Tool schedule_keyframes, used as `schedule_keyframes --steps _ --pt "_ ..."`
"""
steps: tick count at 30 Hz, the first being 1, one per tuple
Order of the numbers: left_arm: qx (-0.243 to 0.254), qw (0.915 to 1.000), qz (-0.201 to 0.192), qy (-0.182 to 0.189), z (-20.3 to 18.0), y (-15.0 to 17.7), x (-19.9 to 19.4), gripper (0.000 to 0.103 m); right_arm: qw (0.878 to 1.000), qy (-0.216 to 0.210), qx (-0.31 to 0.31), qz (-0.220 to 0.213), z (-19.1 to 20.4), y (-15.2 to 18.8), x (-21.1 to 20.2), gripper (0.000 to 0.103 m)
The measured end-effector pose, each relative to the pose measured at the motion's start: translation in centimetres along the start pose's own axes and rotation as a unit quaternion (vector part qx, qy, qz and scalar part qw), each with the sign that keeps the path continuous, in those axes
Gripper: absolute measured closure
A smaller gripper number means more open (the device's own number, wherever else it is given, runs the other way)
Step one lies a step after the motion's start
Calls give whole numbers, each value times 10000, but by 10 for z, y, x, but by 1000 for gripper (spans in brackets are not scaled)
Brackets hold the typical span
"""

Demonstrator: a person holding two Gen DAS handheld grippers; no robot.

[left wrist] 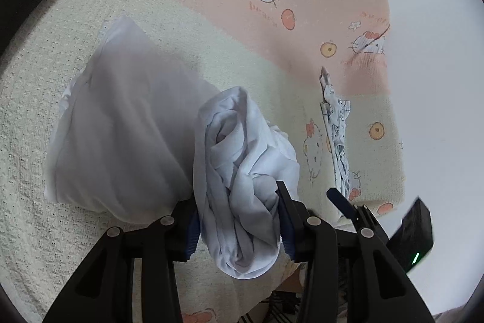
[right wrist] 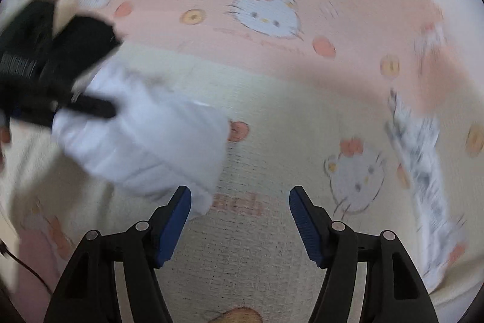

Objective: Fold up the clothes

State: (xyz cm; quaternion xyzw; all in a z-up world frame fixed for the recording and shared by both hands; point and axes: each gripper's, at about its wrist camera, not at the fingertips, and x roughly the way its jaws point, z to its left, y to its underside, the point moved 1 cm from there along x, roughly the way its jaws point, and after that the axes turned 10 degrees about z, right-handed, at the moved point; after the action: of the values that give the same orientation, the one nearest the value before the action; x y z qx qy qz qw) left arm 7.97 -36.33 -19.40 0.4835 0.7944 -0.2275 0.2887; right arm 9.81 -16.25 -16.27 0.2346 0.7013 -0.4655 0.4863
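Gripping the bunched white garment (left wrist: pixel 239 186) lengthwise, left tongs (left wrist: pixel 239 220) clamp it.

Your white garment (left wrist: pixel 127 123) lies partly flat on the cartoon-print blanket (left wrist: pixel 272 29), with one end bunched into a thick, wrinkled roll (left wrist: pixel 242 171) raised off the surface. A second, patterned garment (left wrist: pixel 337 129) lies folded into a narrow strip to its right, well apart.

Patterned garment (right wrist: pixel 420 171) (right wrist view) motion-blurred
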Motion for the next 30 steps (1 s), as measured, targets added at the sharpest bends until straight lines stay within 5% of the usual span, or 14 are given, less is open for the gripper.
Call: schedule_keyframes --steps 5,13,16,18,22,27,30 --pt "76 9999 -14 -95 0 2 -1 63 9845 -1088 1372 116 -49 -12 7 35" --pt "89 9999 -8 -127 -2 0 -1 63 9203 -2934 2517 609 -58 -16 46 35" --pt "130 9997 -8 -185 -4 0 0 63 9036 -3213 2720 793 -52 -12 55 39" --pt "144 9996 7 -257 -6 1 1 63 8968 -3362 2751 839 -48 -9 56 61" --pt "308 9992 -54 -268 -15 0 -4 63 8955 -3433 2694 872 -41 -15 56 64" --pt "251 9992 -129 271 -21 -7 -16 64 8703 -3891 2959 599 -40 -22 49 67" --pt "263 9987 -271 338 -22 -14 -30 64 8811 -3832 2718 547 -30 -36 39 67"
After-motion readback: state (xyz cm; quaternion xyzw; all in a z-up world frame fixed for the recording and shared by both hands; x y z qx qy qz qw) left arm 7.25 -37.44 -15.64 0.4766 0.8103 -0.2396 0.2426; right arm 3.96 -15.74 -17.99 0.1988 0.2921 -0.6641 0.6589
